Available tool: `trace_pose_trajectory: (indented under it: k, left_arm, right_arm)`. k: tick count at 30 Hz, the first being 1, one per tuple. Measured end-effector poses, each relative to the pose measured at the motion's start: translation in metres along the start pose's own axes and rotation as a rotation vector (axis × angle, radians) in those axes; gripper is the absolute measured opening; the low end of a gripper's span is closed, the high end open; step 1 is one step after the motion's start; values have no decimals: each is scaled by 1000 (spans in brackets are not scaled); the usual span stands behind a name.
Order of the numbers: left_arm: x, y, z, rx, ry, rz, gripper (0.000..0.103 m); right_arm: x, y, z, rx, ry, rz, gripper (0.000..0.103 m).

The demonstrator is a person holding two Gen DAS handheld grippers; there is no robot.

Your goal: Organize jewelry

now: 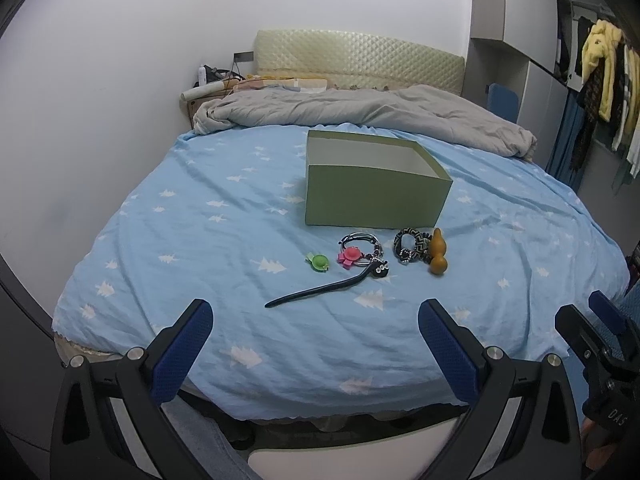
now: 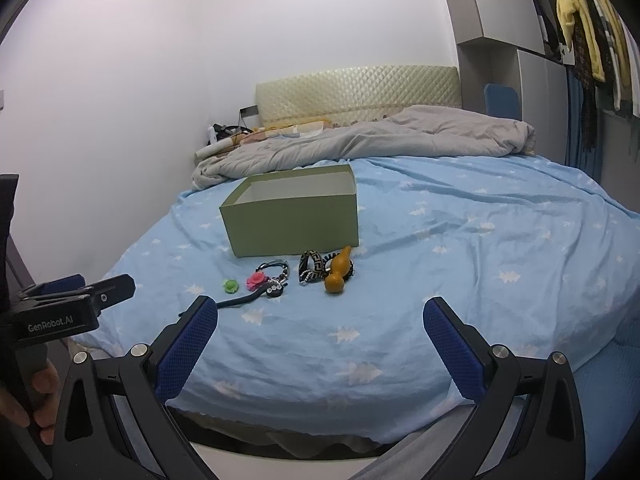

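An open green box [image 1: 376, 190] [image 2: 294, 226] stands on the blue bed sheet [image 1: 200, 240]. In front of it lie a green flower clip [image 1: 318, 262] [image 2: 231, 286], a pink flower clip [image 1: 349, 257] [image 2: 255, 280] on beaded bracelets [image 1: 366, 242], a black hair stick [image 1: 320, 289] [image 2: 244, 299], a patterned band [image 1: 410, 244] [image 2: 313, 266] and a brown gourd [image 1: 437, 258] [image 2: 338, 276]. My left gripper [image 1: 316, 320] is open and empty near the bed's front edge. My right gripper [image 2: 320, 320] is open and empty to its right.
A grey duvet [image 1: 360, 110] lies bunched at the head of the bed below a padded headboard [image 1: 360, 62]. A white wall runs along the left. Clothes [image 1: 604, 80] hang at the right. A blue chair [image 1: 502, 104] stands by the wardrobe.
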State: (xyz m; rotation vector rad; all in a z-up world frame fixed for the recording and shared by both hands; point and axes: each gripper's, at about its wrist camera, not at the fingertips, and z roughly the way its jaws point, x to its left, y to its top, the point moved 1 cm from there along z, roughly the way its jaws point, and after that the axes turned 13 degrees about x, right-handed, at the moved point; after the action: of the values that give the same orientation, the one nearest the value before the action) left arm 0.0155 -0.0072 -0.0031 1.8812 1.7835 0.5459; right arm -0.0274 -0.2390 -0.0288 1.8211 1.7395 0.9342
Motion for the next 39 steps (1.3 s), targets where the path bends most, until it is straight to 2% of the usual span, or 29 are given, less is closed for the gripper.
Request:
trace_pose_trajectory:
  k: [33, 39]
  left_arm:
    - [0, 2, 7, 15, -4, 3, 103]
    - [0, 8, 16, 39, -17, 4, 103]
  right_arm:
    - [0, 0, 1, 8, -14, 13, 103]
    - [2, 0, 4, 5, -21, 7, 103]
